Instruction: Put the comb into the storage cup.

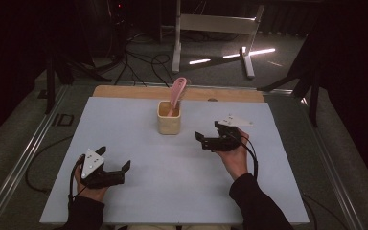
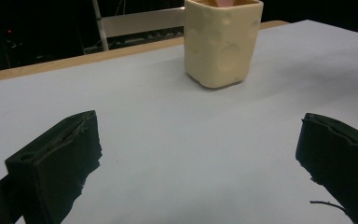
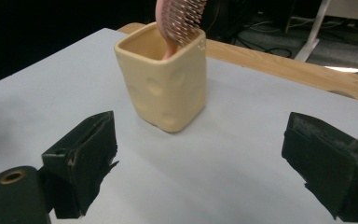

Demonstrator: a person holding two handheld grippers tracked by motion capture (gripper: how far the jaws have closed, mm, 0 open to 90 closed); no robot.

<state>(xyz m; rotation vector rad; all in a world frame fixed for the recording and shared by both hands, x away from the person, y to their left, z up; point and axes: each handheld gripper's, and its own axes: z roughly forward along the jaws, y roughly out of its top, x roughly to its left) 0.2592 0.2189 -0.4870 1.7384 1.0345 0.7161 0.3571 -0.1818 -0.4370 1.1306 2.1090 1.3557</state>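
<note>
Standing near the table's (image 1: 139, 143) far edge, the cream cup (image 1: 168, 118) holds a pink hairbrush (image 1: 176, 96) leaning out of its rim. Left tongs (image 1: 114, 162) hang spread and empty near the front edge; right tongs (image 1: 208, 132), spread too, sit right of the cup, bare tabletop between.

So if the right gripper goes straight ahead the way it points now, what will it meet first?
Probably the yellow cup holding the pink brush. It stands ahead of the open right gripper, slightly left of centre, with bare table between.
</note>
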